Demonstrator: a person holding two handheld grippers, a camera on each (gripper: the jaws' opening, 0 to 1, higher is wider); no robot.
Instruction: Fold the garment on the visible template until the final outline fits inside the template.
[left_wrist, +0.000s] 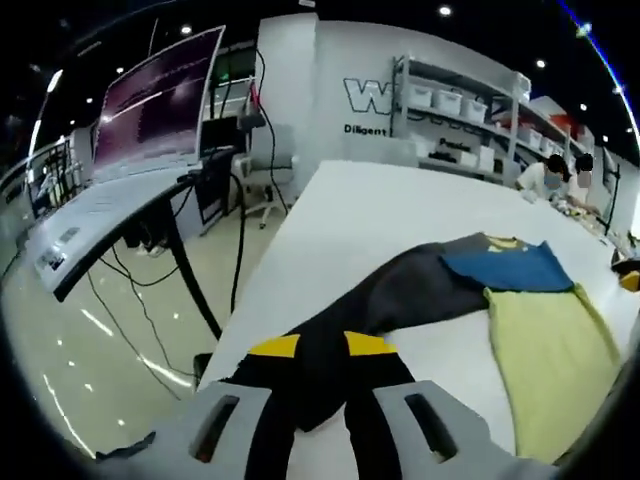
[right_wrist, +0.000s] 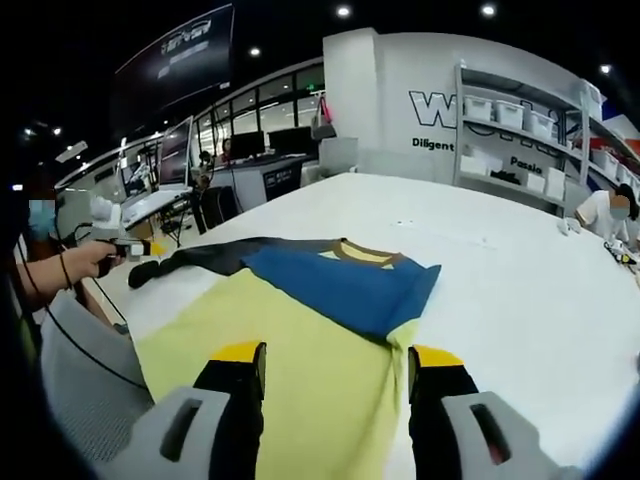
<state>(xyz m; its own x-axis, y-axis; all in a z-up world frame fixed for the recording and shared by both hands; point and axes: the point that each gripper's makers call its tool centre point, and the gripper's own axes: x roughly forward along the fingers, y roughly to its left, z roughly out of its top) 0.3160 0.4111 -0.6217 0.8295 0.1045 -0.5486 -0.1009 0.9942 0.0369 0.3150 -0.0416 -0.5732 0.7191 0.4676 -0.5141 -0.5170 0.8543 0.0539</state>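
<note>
Garment (left_wrist: 520, 300): long-sleeved shirt with yellow-green body, blue upper panel and dark grey sleeves, lying flat on the wide white table (left_wrist: 400, 200).

Left gripper (left_wrist: 320, 375) sits at the table's near edge, its black jaws with yellow tips clenched on the end of the dark grey sleeve (left_wrist: 400, 290). That sleeve runs stretched from the jaws across the table to the blue panel (left_wrist: 510, 268). Floor drops away just left of this edge; a dark-legged desk with a monitor (left_wrist: 150, 110) stands well apart across the gap.

In the right gripper view the right gripper (right_wrist: 336, 380) hovers over the yellow-green body, jaws spread apart, nothing between them. Left fingertip (right_wrist: 240, 352) is over fabric; right fingertip (right_wrist: 436, 356) sits at the garment's right edge, beside bare table (right_wrist: 520, 290). The left gripper (right_wrist: 125, 246), held in a person's hand (right_wrist: 85, 260), shows at far left, near the sleeve end.

Open tabletop is wide beyond and to the right of the shirt. Shelving with white bins (right_wrist: 520, 120) lines the far wall, and seated people (left_wrist: 560, 178) are at the table's far end.
</note>
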